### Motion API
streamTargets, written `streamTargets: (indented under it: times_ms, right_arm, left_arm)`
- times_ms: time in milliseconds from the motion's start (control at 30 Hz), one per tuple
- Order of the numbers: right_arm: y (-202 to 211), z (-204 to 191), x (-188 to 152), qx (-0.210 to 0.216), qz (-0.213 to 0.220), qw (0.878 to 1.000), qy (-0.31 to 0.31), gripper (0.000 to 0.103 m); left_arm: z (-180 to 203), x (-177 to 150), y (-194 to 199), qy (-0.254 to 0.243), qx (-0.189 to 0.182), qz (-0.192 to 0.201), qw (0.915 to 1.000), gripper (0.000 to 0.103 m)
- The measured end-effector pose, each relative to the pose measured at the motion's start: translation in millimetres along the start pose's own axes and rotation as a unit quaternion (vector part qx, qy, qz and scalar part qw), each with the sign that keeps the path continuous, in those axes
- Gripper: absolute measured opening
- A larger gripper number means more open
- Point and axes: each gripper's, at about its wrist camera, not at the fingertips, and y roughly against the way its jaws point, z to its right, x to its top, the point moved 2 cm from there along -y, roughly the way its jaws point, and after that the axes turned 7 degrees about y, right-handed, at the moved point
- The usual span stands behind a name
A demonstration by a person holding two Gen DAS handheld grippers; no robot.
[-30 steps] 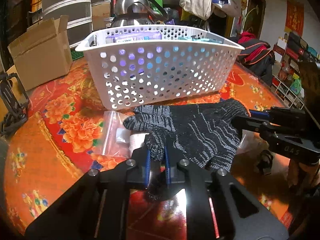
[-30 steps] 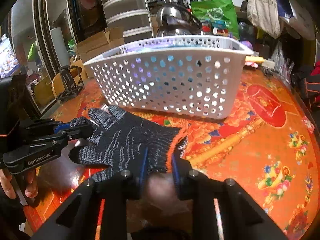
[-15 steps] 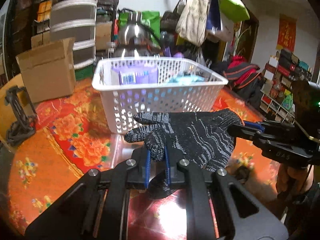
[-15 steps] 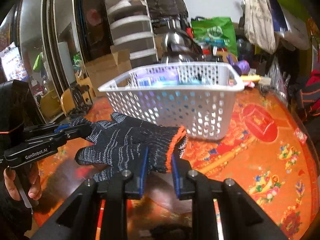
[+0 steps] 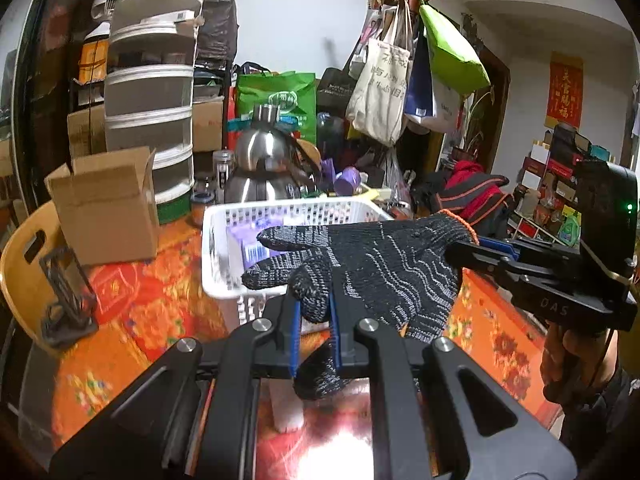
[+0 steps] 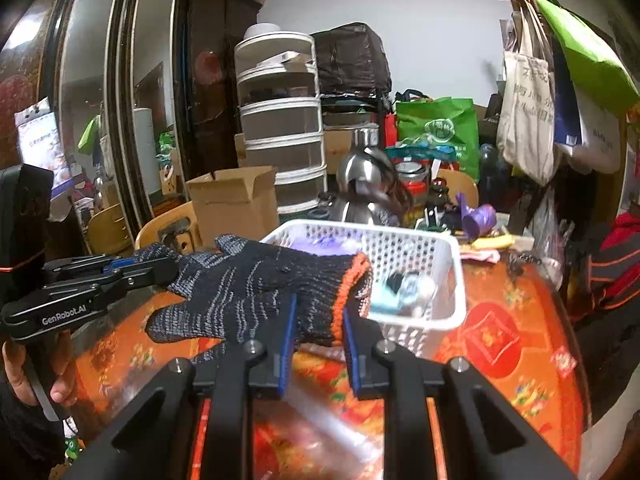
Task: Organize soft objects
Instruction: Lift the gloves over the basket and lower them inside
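Fingers (image 5: 297, 322) of the left gripper (image 5: 314, 324) are clamped on one knitted fingertip of the black glove (image 5: 372, 264), and the right gripper (image 6: 316, 332) has its own fingers pinched on the orange-trimmed cuff at the opposite end. Between the two holds the glove hangs in the air in front of the white basket (image 6: 448, 264), at about rim height and just short of its near wall, clear of the desk (image 6: 520, 344).

It is a light, limp knit. It sags wherever it is unsupported, and the free glove fingers already droop toward the basket's near side. Nothing about it is fragile or slippery; the coarse weave grips the pads well. The cuff is the firmest place to hold, since the hem is thick, while the single fingertip hold is thin and could stretch or slip out if the two grippers pull apart.

The basket is open on top with bare room at its near end, though purple packets (image 5: 256, 240) and small items lie inside. Its rim is the edge to clear: dangling knit could snag in the holes. A cardboard box (image 5: 108, 208) stands well left of the basket, a steel kettle (image 5: 264, 172) behind it.
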Motion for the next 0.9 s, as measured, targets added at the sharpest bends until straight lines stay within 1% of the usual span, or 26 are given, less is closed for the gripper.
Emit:
streamTargets:
  times_ms: [67, 133, 233, 333, 367, 500, 633, 700, 833, 900]
  right_arm:
    - [-5.3, 7.9, 16.3, -0.003, -0.002, 1.000, -0.004, 0.020]
    - [-10.6, 15.9, 32.6, -0.015, -0.003, 1.000, -0.006, 0.020]
    - [-20.7, 31.0, 51.4, -0.018, -0.006, 1.000, -0.021, 0.020]
    - [-33.6, 43.5, 64.9, -0.028, -0.015, 0.999, -0.028, 0.020]
    - [-37.7, 46.6, 67.5, -0.027, -0.018, 0.999, -0.031, 0.019]
    - [-53.6, 54.4, 75.2, -0.043, -0.020, 0.999, -0.023, 0.020]
    - [-74.5, 64.4, 76.8, -0.056, -0.026, 0.998, -0.029, 0.020]
    - [-85.2, 68.3, 74.4, -0.061, -0.033, 0.997, -0.033, 0.020]
    - [-112.5, 70.6, 63.5, -0.075, -0.055, 0.995, -0.022, 0.019]
    - [-122.8, 71.8, 58.2, -0.075, -0.061, 0.995, -0.023, 0.019]
  left_arm:
    - [4.3, 16.1, -3.9, -0.004, -0.001, 0.000, 1.0000, 0.010]
    - [7.6, 37.1, -10.0, -0.007, 0.000, 0.003, 1.0000, 0.010]
    - [8.6, 69.3, -22.3, -0.006, 0.007, 0.004, 0.9999, 0.010]
    - [3.2, 94.6, -41.4, 0.007, 0.001, -0.016, 0.9999, 0.010]
    - [2.3, 101.2, -48.4, 0.007, 0.005, -0.019, 0.9998, 0.010]
    - [2.1, 111.7, -73.0, -0.001, 0.020, -0.027, 0.9994, 0.010]
    - [-2.4, 116.3, -102.4, 0.004, 0.032, -0.037, 0.9988, 0.010]
    - [-4.9, 115.6, -119.5, 0.005, 0.040, -0.046, 0.9982, 0.010]
    - [-11.0, 110.4, -148.7, 0.008, 0.056, -0.061, 0.9965, 0.010]
    - [-15.6, 106.2, -163.6, 0.013, 0.064, -0.070, 0.9954, 0.010]
